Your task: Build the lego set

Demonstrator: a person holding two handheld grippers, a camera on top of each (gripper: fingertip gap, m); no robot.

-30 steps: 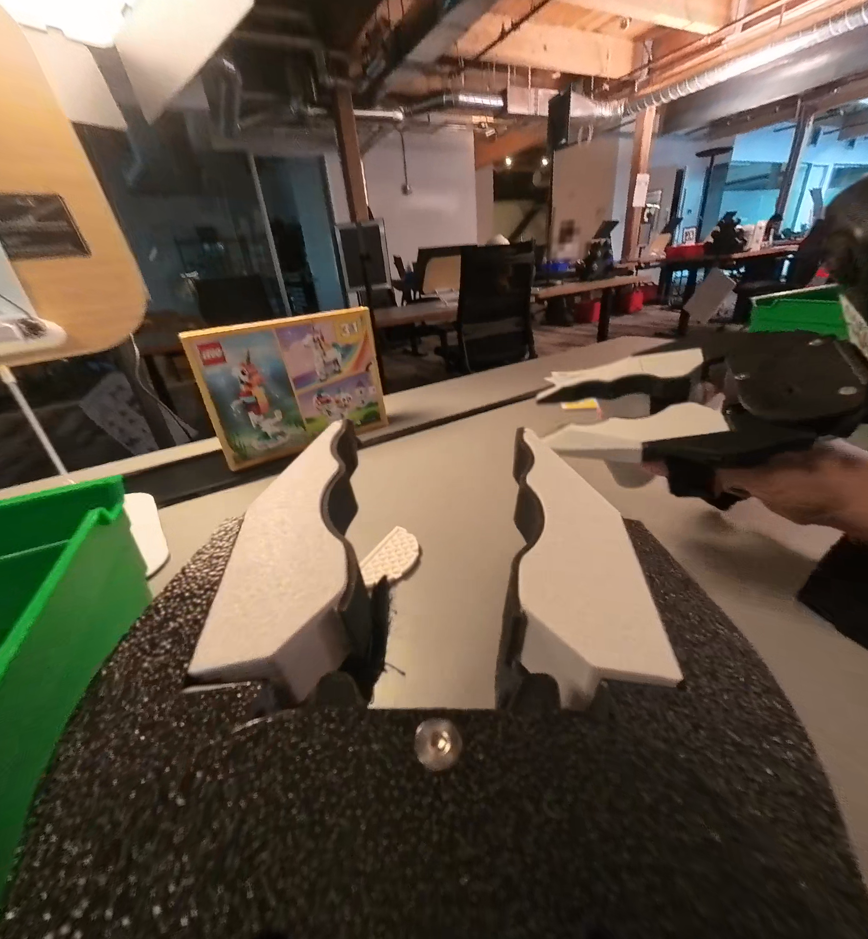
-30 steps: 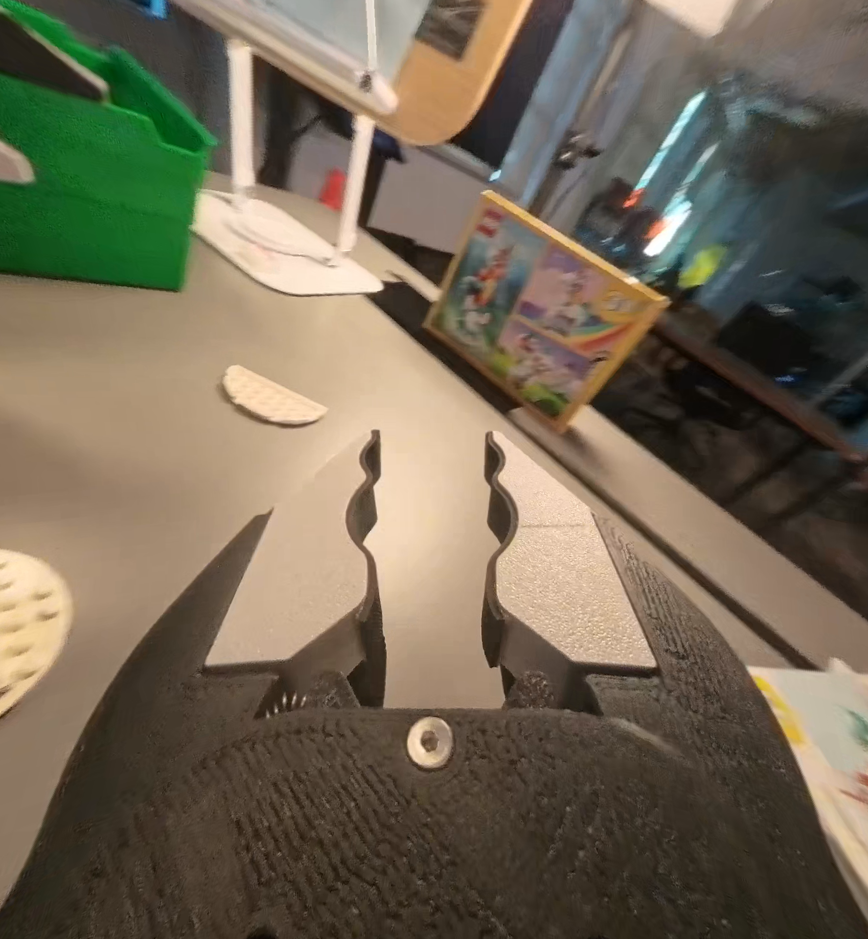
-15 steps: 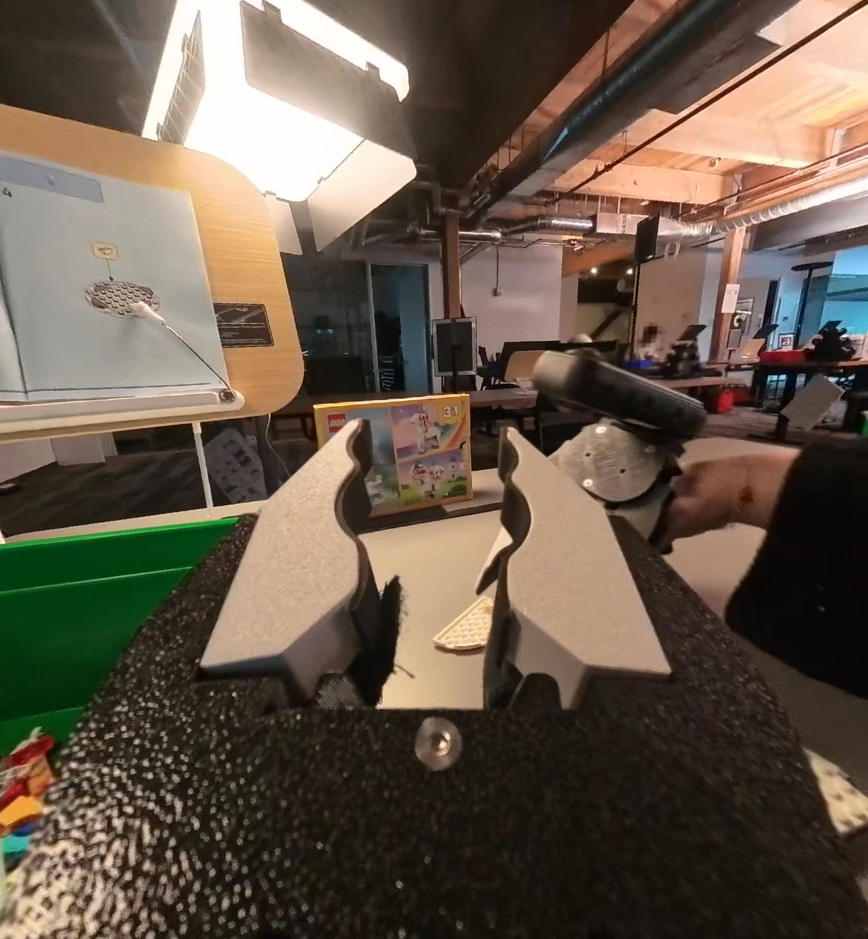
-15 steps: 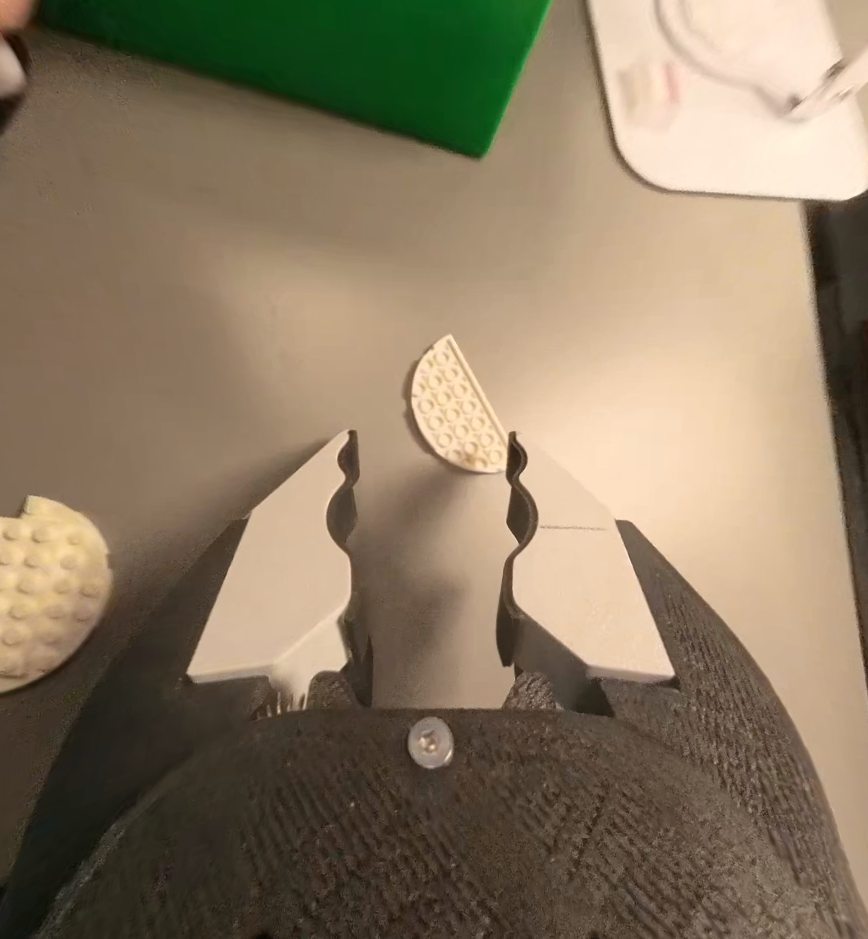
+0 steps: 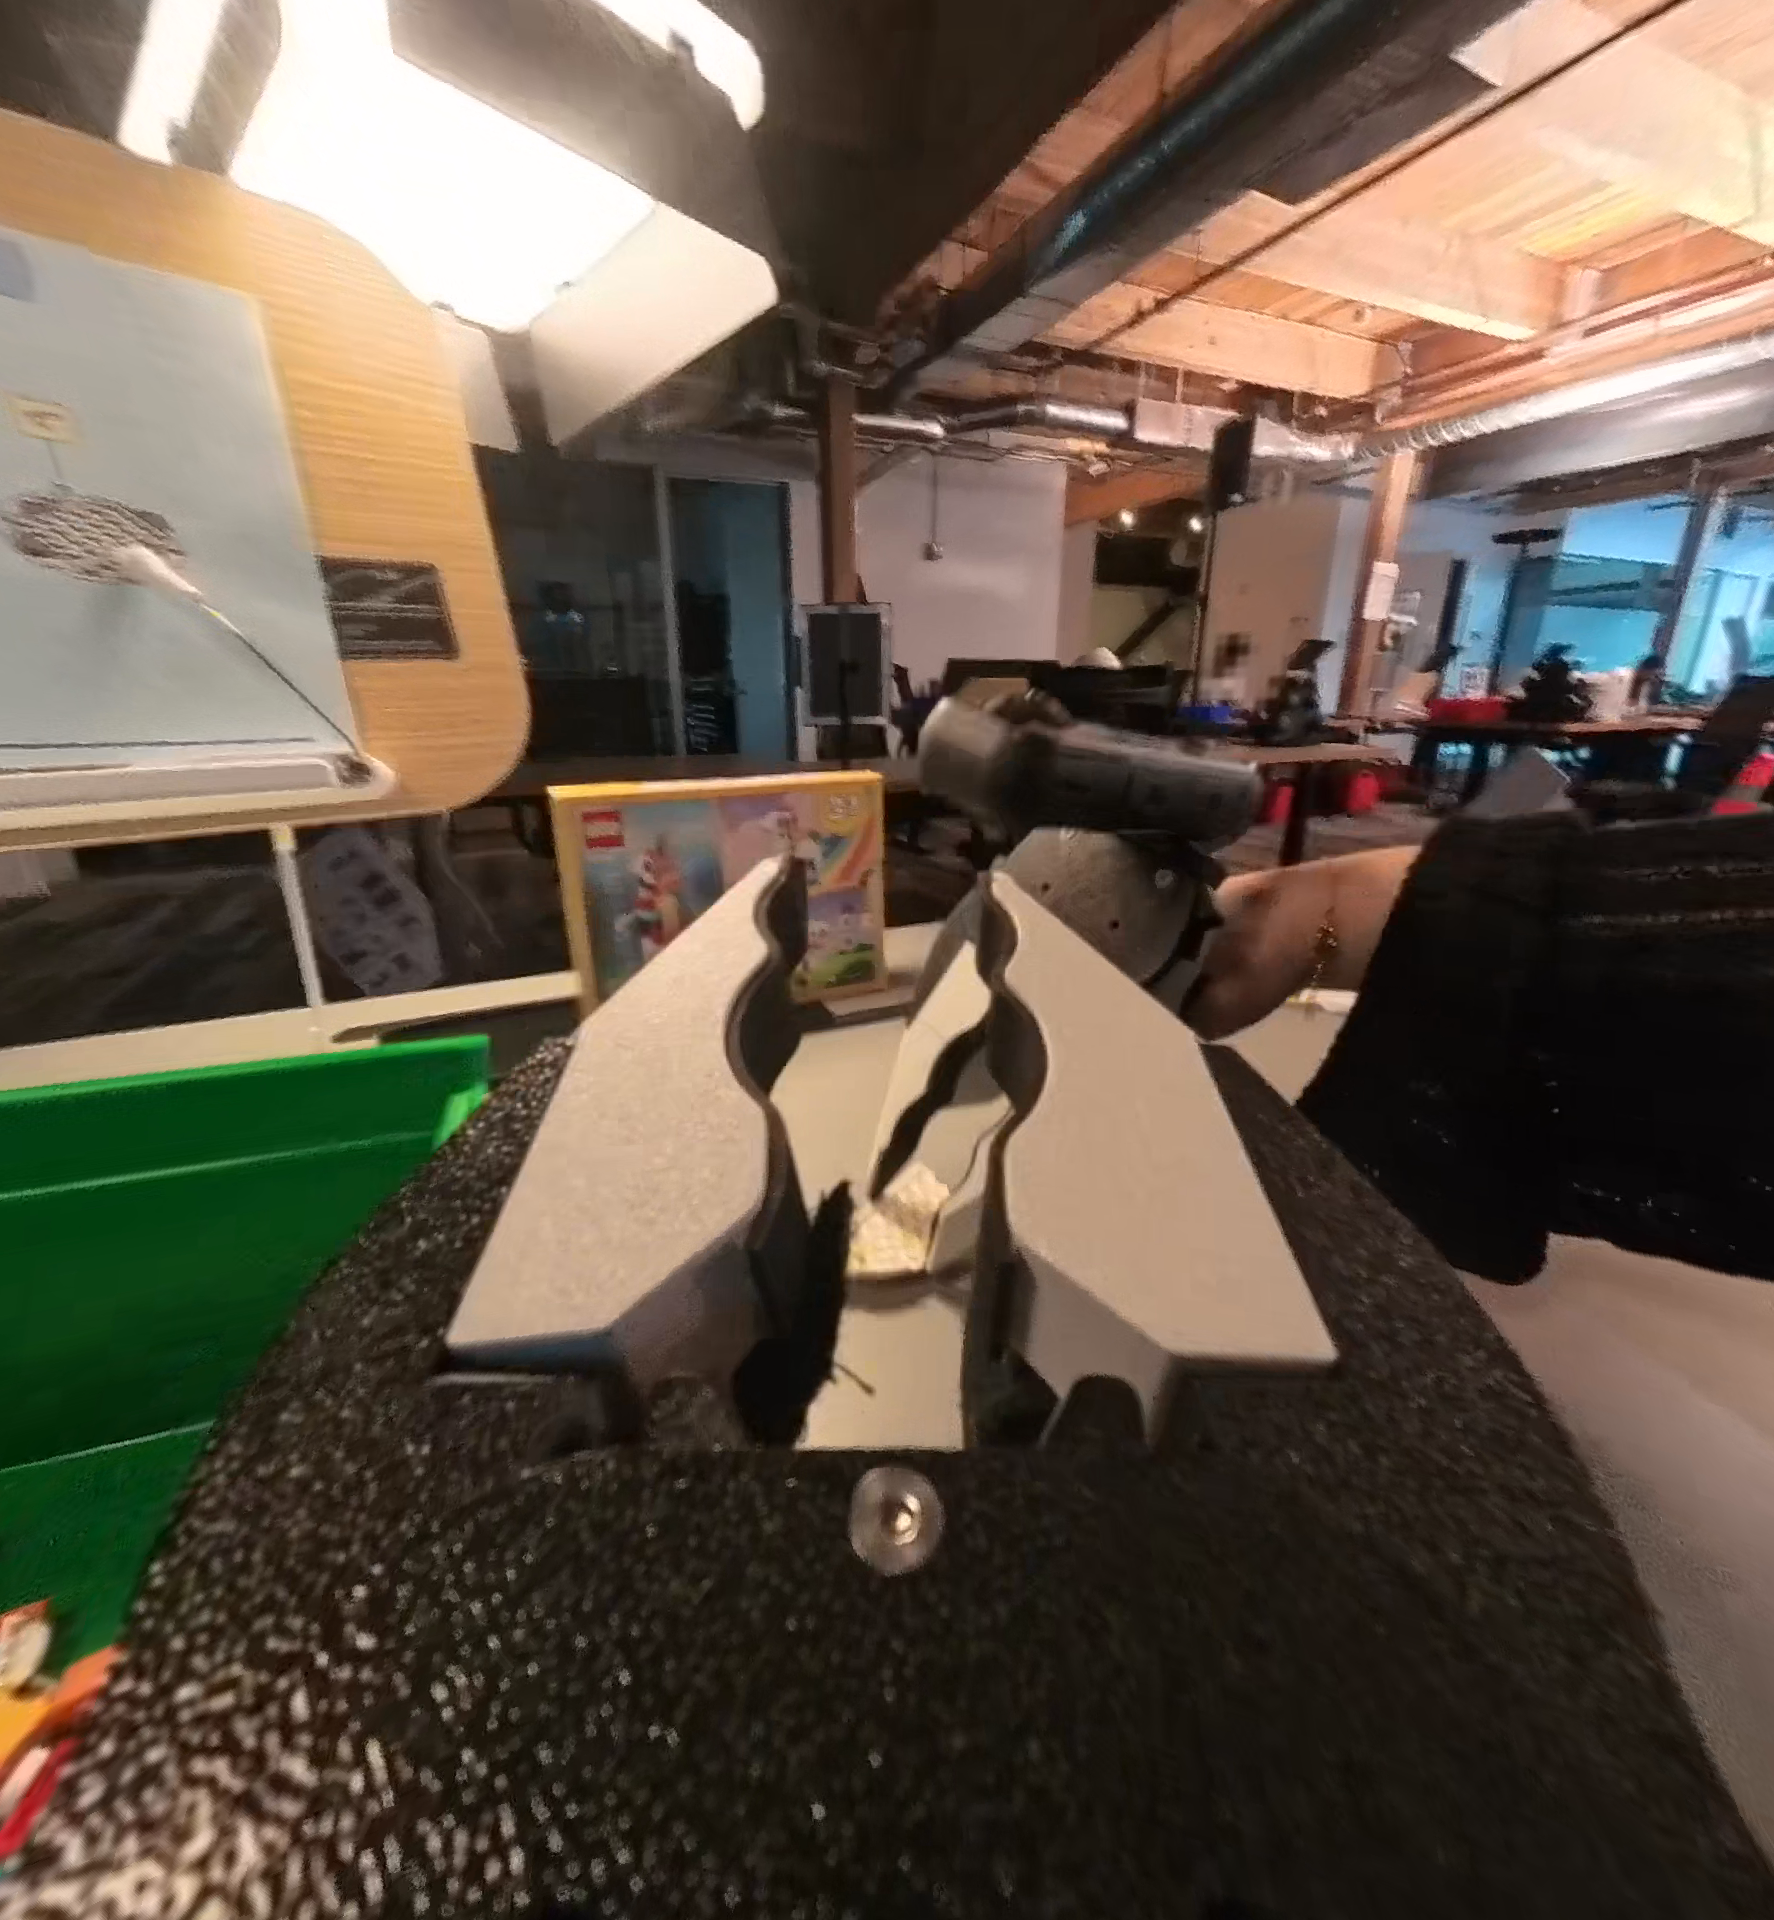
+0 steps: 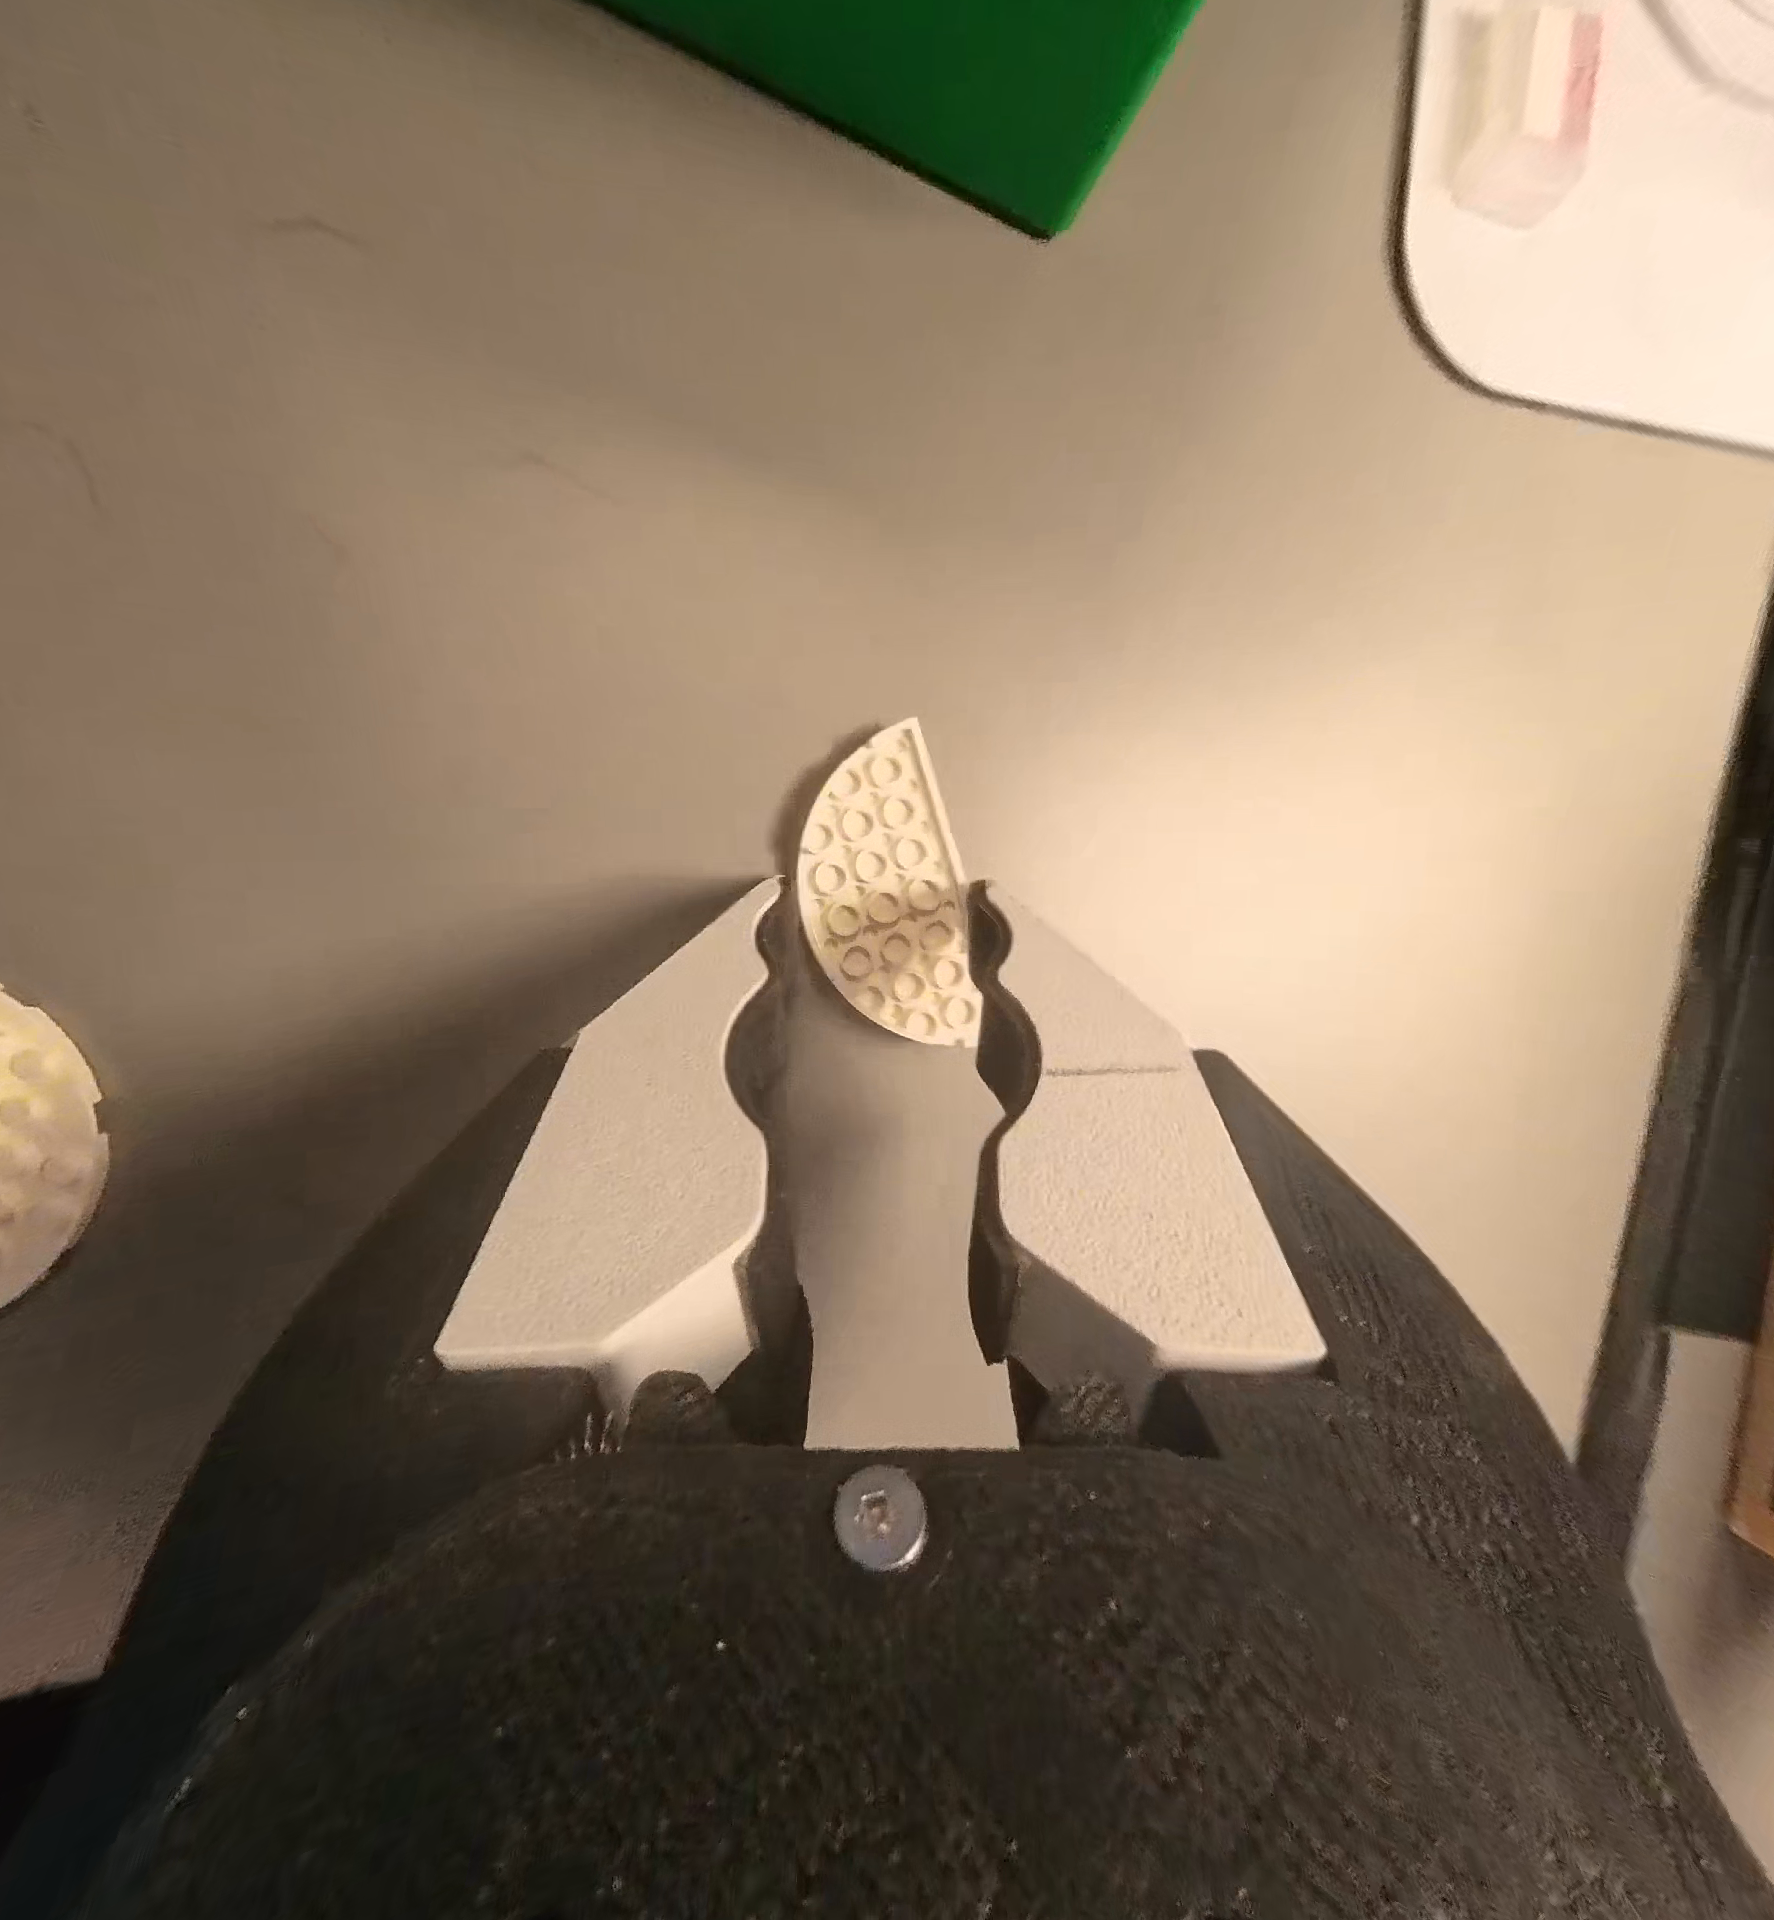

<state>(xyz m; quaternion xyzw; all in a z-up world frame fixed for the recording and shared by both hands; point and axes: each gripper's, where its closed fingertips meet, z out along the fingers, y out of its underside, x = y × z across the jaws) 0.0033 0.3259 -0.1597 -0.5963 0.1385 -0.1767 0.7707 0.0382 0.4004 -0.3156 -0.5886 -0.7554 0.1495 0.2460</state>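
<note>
The right tool (image 6: pixel 878 909) pointed down at the grey surface (image 6: pixel 447 520) with its jaws closing around, perhaps just touching, a half-round white plate (image 6: pixel 888 883), a thin, light, stiff, slippery piece best pinched across its edges, while the left tool (image 5: pixel 883 904) hung open, empty.

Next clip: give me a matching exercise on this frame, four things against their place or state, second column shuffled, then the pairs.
Things:
1. half-round white plate
2. left gripper
3. green bin
4. Lego box

Places or states:
A. stands upright at the table's far edge
B. open and empty
C. between the tips of the right gripper, which points down at the table
D. to the left, with loose coloured pieces in it

Pairs: 1-C, 2-B, 3-D, 4-A
</note>
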